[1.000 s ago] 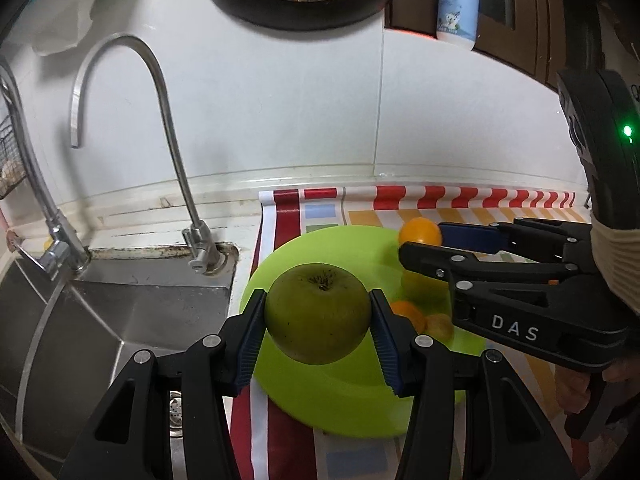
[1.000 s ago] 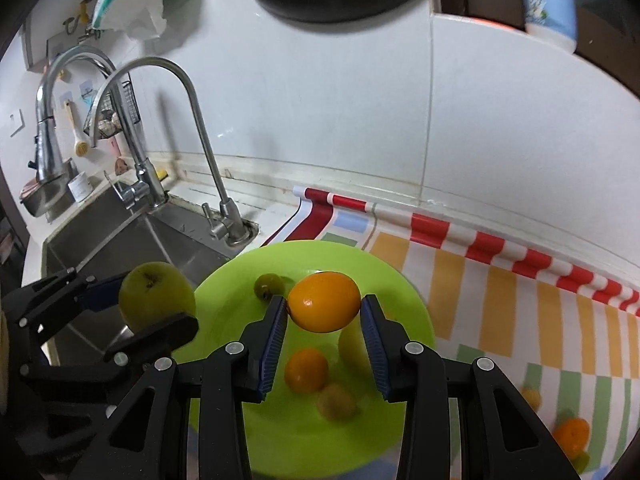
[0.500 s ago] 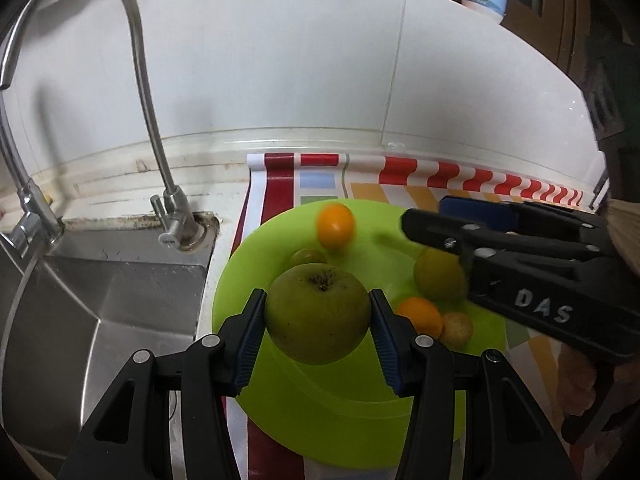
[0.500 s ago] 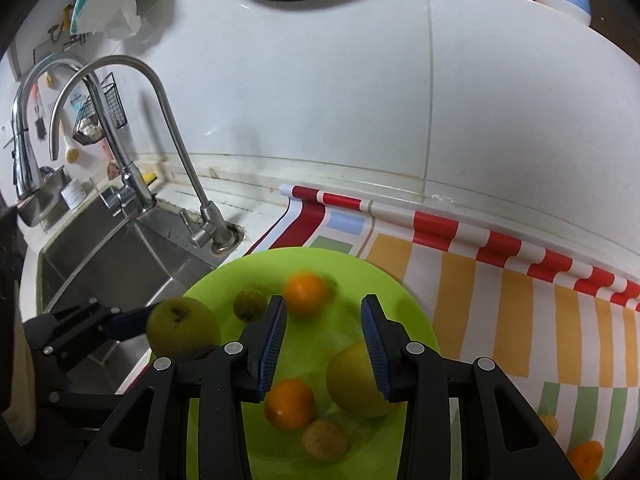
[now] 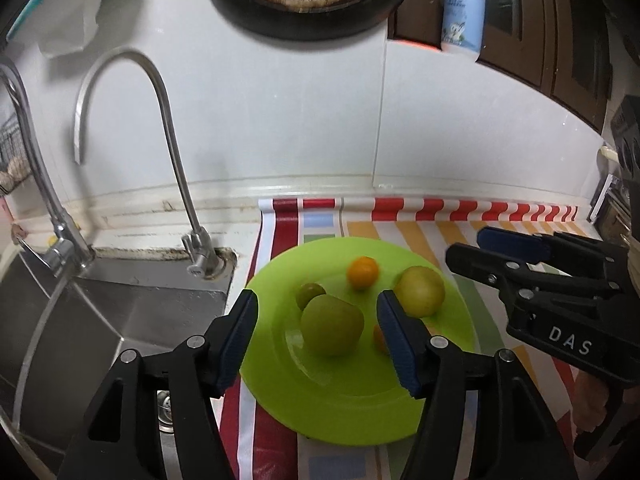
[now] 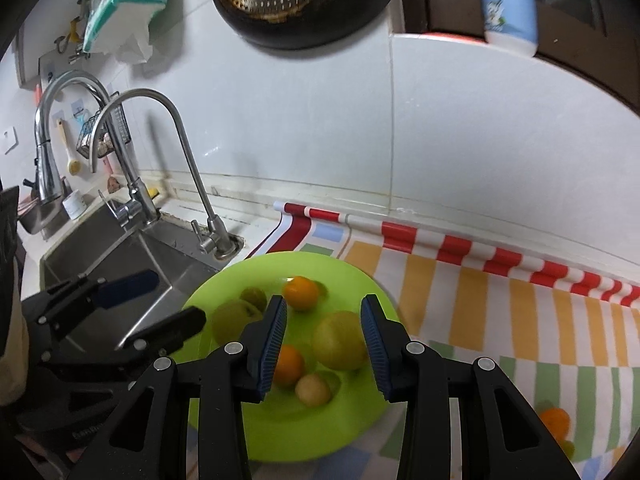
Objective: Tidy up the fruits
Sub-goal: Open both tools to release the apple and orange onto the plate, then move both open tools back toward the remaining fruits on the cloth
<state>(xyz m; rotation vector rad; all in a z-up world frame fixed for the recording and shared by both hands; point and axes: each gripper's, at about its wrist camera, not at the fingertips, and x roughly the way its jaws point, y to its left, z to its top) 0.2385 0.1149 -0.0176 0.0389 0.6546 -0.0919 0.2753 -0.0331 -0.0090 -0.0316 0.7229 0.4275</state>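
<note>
Left wrist view: left gripper (image 5: 318,334), jaws opening, above large green apple (image 5: 331,325) on lime-green round plate (image 5: 340,404); right gripper (image 6: 324,338) empty, narrowly parted.

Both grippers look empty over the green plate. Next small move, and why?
Probably swing the right gripper toward the orange fruit lying on the striped mat off the green plate. It holds nothing, and that fruit is unsorted. The left gripper is opening, the green apple already resting on the plate.

Fruits (image 5: 332,325) on plate (image 5: 344,400), plate on mat (image 6: 500,304), sink (image 5: 100,320) left.
</note>
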